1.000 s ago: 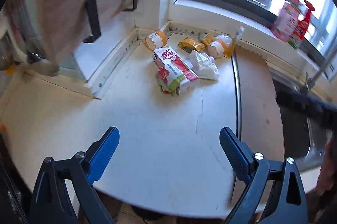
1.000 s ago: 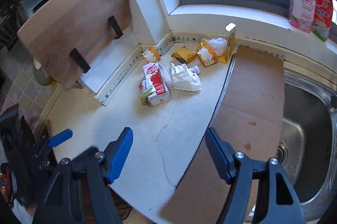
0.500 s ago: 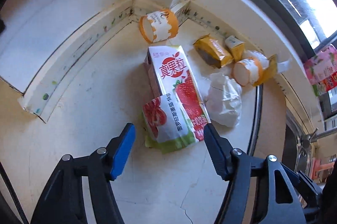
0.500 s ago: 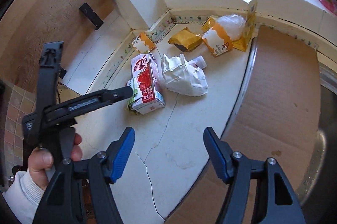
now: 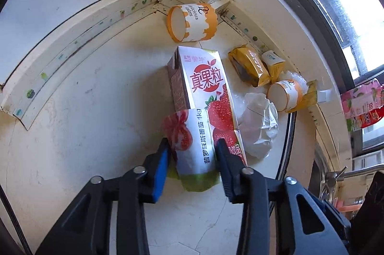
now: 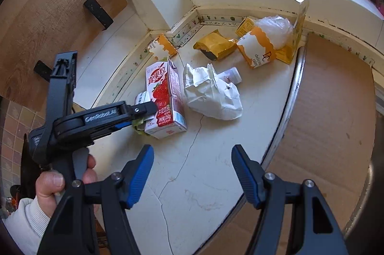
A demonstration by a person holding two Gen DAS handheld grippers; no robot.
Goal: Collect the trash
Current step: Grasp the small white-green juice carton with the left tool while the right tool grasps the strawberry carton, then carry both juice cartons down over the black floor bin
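Observation:
On the white counter lies a pile of trash. A tomato-print plastic pouch rests against a strawberry drink carton. My left gripper has its jaws closing on the pouch, and both pads touch its sides. The right wrist view shows the left gripper beside the carton, held by a person's hand. My right gripper stands open above bare counter, short of the carton, with nothing between its fingers. A crumpled white bag lies right of the carton.
Behind lie two orange cake cups, a yellow wrapper and a yellow carton in the window corner. Brown cardboard covers the counter on the right. A wooden board leans at the left.
My left gripper came down to the trash pile and its jaws narrowed from wide open onto the tomato pouch. My right gripper moved in closer and lower, still open.

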